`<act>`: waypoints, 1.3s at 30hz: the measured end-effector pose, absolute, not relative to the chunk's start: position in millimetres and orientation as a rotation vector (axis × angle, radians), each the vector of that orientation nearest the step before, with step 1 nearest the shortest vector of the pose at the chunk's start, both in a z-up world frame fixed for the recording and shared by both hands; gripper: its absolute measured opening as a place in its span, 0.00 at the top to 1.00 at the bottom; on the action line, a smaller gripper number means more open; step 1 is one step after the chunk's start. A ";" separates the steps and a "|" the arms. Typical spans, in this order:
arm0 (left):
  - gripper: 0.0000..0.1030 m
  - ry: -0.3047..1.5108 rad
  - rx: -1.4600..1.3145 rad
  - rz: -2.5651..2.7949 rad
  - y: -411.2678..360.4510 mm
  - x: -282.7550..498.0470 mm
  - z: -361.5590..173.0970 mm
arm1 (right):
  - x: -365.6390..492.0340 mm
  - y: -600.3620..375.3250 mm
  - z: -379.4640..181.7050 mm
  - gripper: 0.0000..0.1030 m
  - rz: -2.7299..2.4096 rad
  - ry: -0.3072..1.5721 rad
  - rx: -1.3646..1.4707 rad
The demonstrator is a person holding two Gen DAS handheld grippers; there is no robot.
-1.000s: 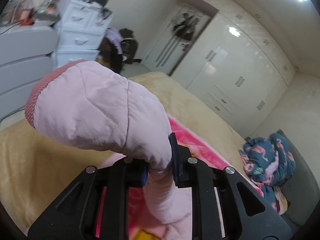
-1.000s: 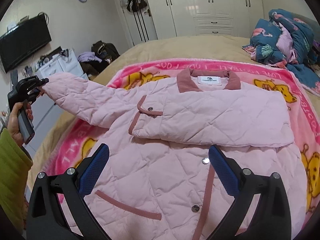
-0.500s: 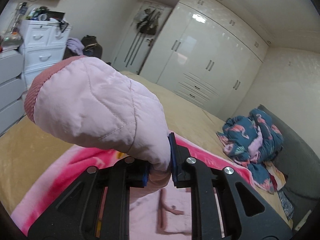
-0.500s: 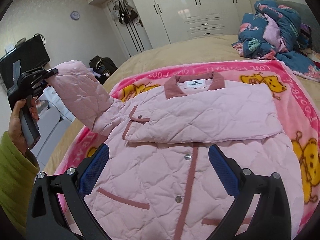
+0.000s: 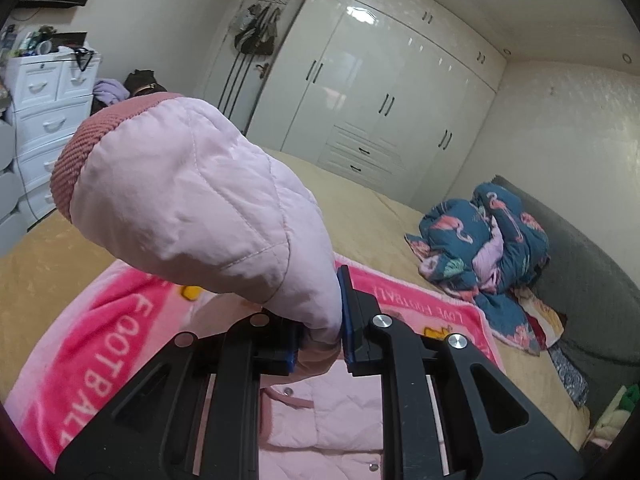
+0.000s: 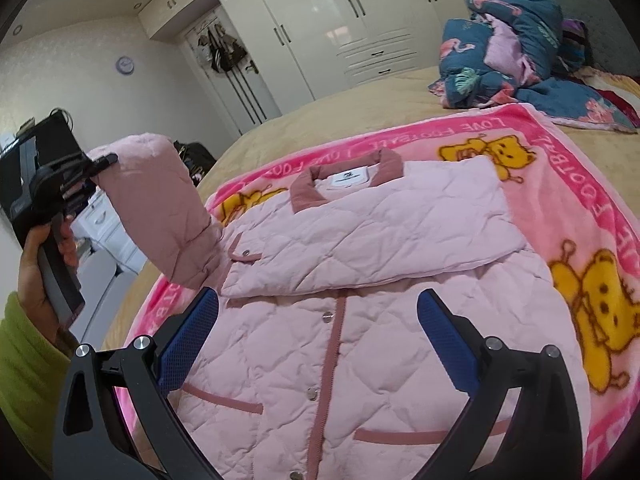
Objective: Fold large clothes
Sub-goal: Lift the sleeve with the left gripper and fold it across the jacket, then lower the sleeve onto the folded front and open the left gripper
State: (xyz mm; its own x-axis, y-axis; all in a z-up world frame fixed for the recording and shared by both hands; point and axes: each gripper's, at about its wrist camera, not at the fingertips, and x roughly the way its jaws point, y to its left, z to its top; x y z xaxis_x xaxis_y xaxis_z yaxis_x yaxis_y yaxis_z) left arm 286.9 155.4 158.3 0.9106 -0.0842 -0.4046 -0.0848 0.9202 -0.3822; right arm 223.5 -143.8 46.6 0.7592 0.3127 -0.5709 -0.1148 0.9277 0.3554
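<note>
Left tongs (image 5: 318, 344) are closed tightly on the sleeve (image 5: 192, 196) of the pink quilted jacket (image 6: 360, 280); right tongs (image 6: 316, 336) stand wide apart with nothing between them, hanging over the lower front of the jacket.

Only the left wrist view shows the grip closely: the blue pads (image 5: 345, 316) press the sleeve just below its end, and the ribbed darker pink cuff (image 5: 86, 148) points up and to the left, away from the camera; the body of the jacket is seen there only as a small part under the tongs. Only the right wrist view shows the whole garment, and also the person's hand (image 6: 42, 276) in a green sleeve (image 6: 24, 372), holding the left tongs raised at the left side of the bed (image 6: 320, 120); the lifted sleeve bends upward from the shoulder.

The jacket lies front side up on a pink blanket (image 6: 576, 208) with yellow bears, which is spread on the bed; its other sleeve is folded across the chest; the collar, the front band and the pocket edges are of darker pink; metal snap buttons run down the middle. A blue flamingo-pattern bundle (image 6: 516, 44) lies near the head of the bed.
</note>
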 end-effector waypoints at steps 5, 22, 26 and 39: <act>0.91 0.457 -0.368 -0.037 127.2 291.7 151.9 | 220.7 -165.8 42.1 0.04 0.203 0.672 0.358; 0.91 0.567 -0.232 -0.151 33.4 313.7 98.2 | 218.9 -218.0 23.2 0.04 0.133 0.681 0.437; 0.91 0.610 -0.201 -0.174 13.8 317.6 78.6 | 220.0 -225.6 17.5 0.04 0.121 0.687 0.449; 0.87 0.781 -0.080 -0.286 -30.5 323.1 5.7 | 225.6 -247.2 0.9 0.04 0.066 0.709 0.503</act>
